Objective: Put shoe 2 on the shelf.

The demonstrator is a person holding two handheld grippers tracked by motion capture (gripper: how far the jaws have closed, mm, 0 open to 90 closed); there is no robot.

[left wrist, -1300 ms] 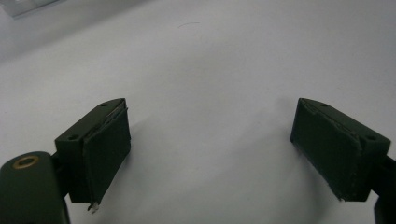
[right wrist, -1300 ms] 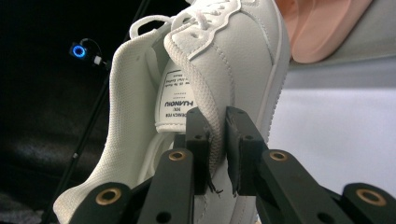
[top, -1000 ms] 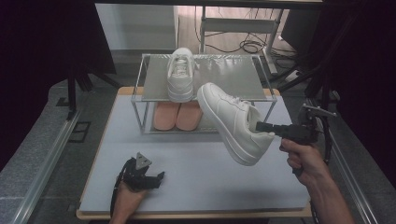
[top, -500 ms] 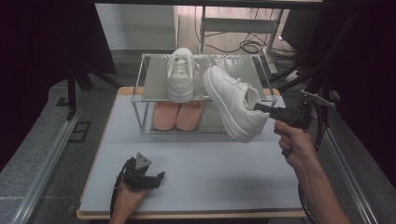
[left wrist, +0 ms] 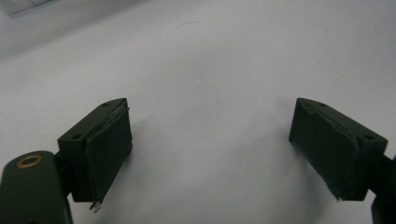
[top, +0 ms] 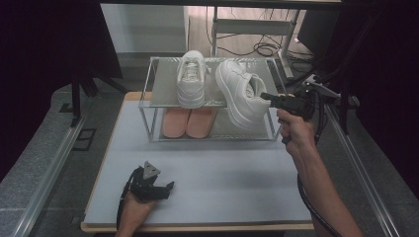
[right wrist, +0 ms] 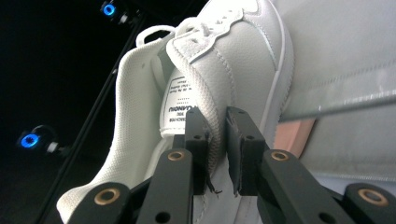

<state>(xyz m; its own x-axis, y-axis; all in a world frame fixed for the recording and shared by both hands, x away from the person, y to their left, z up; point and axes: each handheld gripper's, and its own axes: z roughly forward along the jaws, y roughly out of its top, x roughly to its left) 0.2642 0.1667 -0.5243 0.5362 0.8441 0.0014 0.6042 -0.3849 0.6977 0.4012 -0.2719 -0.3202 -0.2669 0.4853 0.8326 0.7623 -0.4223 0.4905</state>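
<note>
A white sneaker (top: 241, 93) hangs tilted over the right part of the rack's top shelf (top: 163, 91), its toe toward the back. My right gripper (top: 266, 97) is shut on the collar at its side; in the right gripper view the jaws pinch the padded edge of that sneaker (right wrist: 219, 70) at the right gripper (right wrist: 217, 154). A second white sneaker (top: 191, 79) stands on the top shelf to the left. My left gripper (top: 165, 189) rests low on the table near the front left; in the left gripper view the left gripper (left wrist: 210, 154) is open over bare tabletop (left wrist: 210, 70).
A pair of pink slippers (top: 188, 122) lies on the rack's lower level. The rack stands at the back of the grey table (top: 217, 177). Metal rails (top: 44, 173) run along both sides. Cables lie on the floor (top: 267, 47) behind.
My right gripper has carried the white sneaker up and back, from over the table in front of the rack to over the top shelf's right side. The left gripper stayed put.
</note>
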